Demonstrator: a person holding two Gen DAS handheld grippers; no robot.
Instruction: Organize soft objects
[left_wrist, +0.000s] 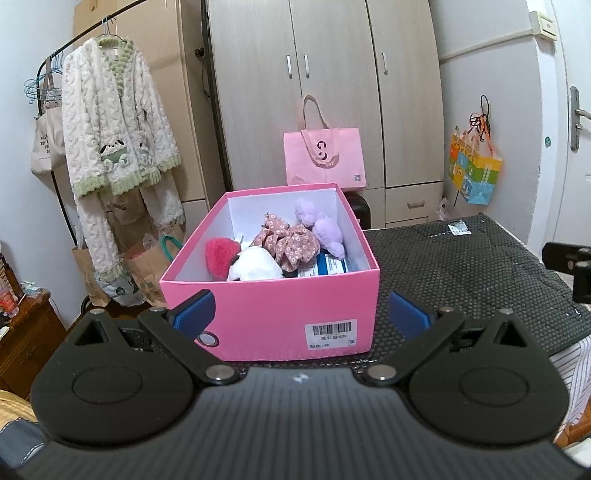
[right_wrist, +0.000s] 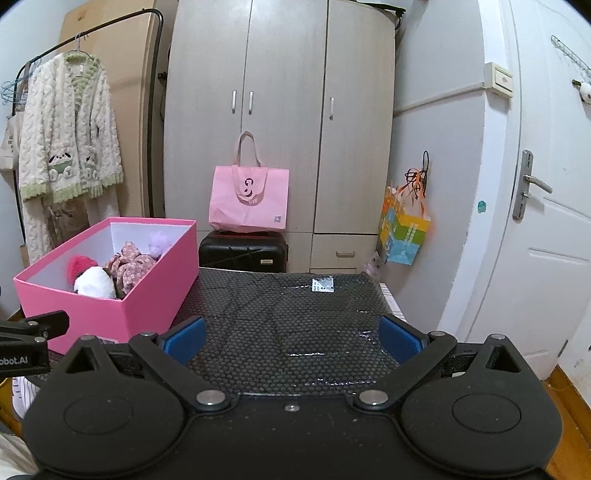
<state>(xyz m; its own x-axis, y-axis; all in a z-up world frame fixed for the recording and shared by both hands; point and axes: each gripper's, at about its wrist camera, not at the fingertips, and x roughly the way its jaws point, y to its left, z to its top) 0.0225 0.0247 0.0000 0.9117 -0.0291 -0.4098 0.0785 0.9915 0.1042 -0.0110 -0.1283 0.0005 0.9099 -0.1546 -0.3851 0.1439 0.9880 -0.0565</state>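
A pink box (left_wrist: 280, 295) (right_wrist: 147, 299) stands on the black bubble-wrap surface (left_wrist: 461, 273) (right_wrist: 295, 332). Inside it lie a red plush (left_wrist: 219, 256) (right_wrist: 79, 266), a white plush (left_wrist: 253, 267) (right_wrist: 95, 282), a floral fabric scrunchie (left_wrist: 291, 242) (right_wrist: 129, 264) and a lilac plush (left_wrist: 321, 225) (right_wrist: 159, 242). My left gripper (left_wrist: 301, 317) is open just in front of the box's near wall, nothing between its blue pads. My right gripper (right_wrist: 293, 338) is open over the bare surface, to the right of the box.
A wardrobe (left_wrist: 314, 74) and a pink tote bag (right_wrist: 249, 199) on a black suitcase (right_wrist: 243, 251) stand behind. A fleece robe (left_wrist: 114, 122) hangs on a rack at left. A colourful bag (right_wrist: 404, 229) hangs beside the white door (right_wrist: 535, 184). Paper bags (left_wrist: 144, 269) sit on the floor.
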